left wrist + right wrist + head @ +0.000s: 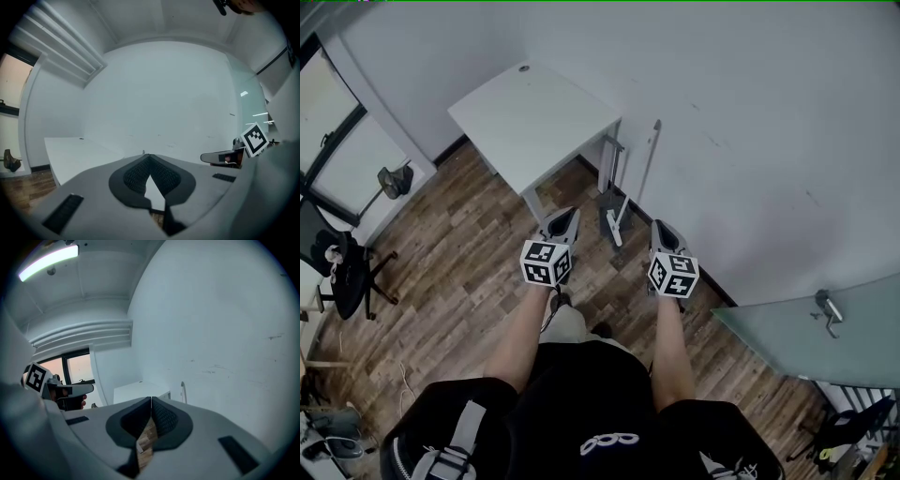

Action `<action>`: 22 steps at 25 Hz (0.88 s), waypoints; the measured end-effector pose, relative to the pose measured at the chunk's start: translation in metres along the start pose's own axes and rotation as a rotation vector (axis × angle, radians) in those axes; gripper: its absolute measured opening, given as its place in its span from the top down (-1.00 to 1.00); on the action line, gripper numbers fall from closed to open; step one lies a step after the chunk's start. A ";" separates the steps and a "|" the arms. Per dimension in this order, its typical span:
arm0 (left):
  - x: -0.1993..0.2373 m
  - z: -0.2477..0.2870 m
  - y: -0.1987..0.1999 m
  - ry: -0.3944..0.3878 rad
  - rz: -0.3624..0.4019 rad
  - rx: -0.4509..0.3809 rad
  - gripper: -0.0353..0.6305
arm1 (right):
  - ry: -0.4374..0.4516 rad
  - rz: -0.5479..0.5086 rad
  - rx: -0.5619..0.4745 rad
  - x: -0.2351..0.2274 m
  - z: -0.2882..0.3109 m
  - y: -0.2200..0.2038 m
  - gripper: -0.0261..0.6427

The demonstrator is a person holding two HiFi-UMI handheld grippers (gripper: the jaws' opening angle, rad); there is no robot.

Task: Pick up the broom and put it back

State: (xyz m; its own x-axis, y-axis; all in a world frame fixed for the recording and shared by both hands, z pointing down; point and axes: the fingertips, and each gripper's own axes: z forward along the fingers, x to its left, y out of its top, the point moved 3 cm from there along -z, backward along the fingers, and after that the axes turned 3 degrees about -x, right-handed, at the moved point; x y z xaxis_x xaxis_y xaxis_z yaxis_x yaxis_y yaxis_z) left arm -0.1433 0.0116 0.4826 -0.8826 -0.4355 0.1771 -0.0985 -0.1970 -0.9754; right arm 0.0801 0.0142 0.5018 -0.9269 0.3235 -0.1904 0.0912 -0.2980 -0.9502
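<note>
Against a smooth white wall (750,122), over brown wood-plank floor (459,244), a slim grey long-handled broom (649,164) leans beside a flat white rectangular bench (534,117). The left gripper (565,217) and right gripper (662,228) point towards it, ribbed jaws pressed together, holding nothing.

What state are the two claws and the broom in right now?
left claw: shut, nothing held.
right claw: shut, nothing held.
broom: not picked up, propped against the wall beside the white table.
</note>
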 end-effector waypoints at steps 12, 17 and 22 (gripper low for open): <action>0.033 0.078 0.003 -0.008 -0.048 -0.003 0.84 | -0.011 -0.019 0.026 -0.027 0.067 0.013 0.85; 0.046 0.124 0.006 -0.020 -0.072 0.000 0.84 | -0.004 -0.042 0.049 -0.040 0.110 0.021 0.85; 0.061 0.165 0.007 -0.041 -0.083 0.029 0.84 | -0.015 -0.022 0.068 -0.051 0.150 0.027 0.85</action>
State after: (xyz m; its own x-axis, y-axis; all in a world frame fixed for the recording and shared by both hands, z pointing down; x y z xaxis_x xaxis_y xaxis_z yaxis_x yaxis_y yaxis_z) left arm -0.1222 -0.1618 0.5079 -0.8526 -0.4518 0.2625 -0.1565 -0.2586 -0.9532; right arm 0.0746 -0.1453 0.5226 -0.9338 0.3173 -0.1653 0.0462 -0.3511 -0.9352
